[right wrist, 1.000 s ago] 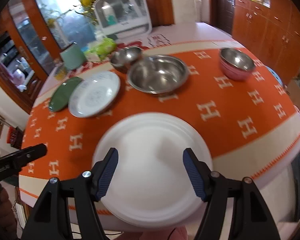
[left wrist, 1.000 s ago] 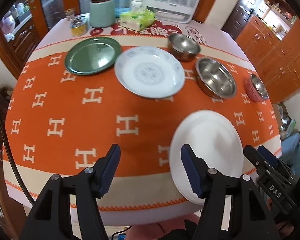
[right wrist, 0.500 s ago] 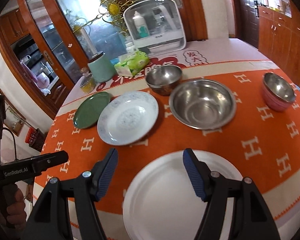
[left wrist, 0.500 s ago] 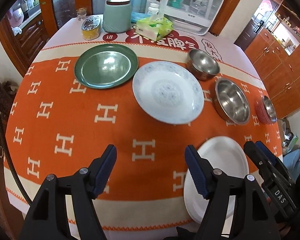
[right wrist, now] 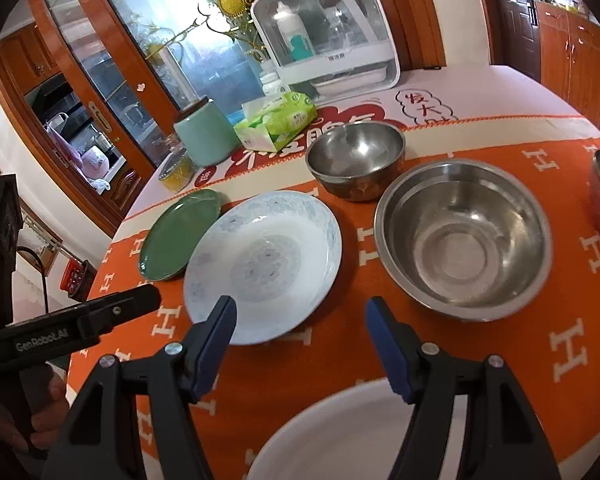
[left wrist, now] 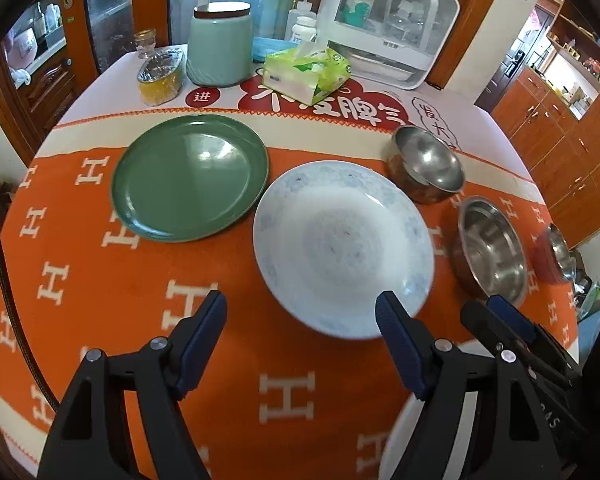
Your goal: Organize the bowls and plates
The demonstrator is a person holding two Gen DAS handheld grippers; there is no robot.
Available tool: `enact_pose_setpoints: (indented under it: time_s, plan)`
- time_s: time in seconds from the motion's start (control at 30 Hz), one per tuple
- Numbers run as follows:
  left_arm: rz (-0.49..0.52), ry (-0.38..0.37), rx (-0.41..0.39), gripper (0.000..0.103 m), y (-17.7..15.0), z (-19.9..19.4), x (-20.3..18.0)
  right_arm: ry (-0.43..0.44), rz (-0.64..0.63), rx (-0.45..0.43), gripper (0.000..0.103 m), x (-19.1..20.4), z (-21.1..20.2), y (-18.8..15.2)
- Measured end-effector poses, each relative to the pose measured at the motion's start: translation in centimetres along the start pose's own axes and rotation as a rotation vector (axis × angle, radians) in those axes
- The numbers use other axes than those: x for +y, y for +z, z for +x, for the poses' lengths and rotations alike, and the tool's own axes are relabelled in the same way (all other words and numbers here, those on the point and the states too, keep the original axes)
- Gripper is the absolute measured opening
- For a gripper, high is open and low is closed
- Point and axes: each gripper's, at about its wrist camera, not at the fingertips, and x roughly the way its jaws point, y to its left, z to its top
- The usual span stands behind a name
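Note:
On the orange tablecloth lie a green plate (left wrist: 190, 176), a blue-patterned white plate (left wrist: 342, 246), a small steel bowl (left wrist: 426, 164), a large steel bowl (left wrist: 492, 252) and a pink bowl (left wrist: 552, 256). A plain white plate (right wrist: 360, 436) lies at the near edge. My left gripper (left wrist: 300, 332) is open and empty, just short of the patterned plate. My right gripper (right wrist: 300, 334) is open and empty, above the near rim of the patterned plate (right wrist: 264, 260), with the large steel bowl (right wrist: 462, 240) to its right.
At the back of the table stand a mint canister (left wrist: 220, 44), a green tissue pack (left wrist: 306, 74), a foil-covered jar (left wrist: 160, 76) and a white appliance (left wrist: 388, 20). Wooden cabinets surround the table.
Both grippers moved forward over the table toward the patterned plate. The plain white plate has slid to the bottom of both views. Both jaws stayed open.

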Motion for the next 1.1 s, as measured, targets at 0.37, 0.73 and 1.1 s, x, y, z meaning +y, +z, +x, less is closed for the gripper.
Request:
enact_pose_setpoints:
  time_s: [0.37,0.73,1.1]
  plan:
    - [-0.035,0.028,0.049,0.075,0.7,6.4,0.8,0.039,0.02,0.055,0.068,-1.5,4.6,0.0]
    - [-0.109,0.023,0.077,0.075,1.0,8.7,1.8,0.064,-0.005,0.076,0.055,-1.3,7.4,0.1]
    - [-0.12,0.038,0.062,0.066,1.9,9.4,1.6,0.068,-0.044,0.061,0.044,-1.0,8.1,0.4]
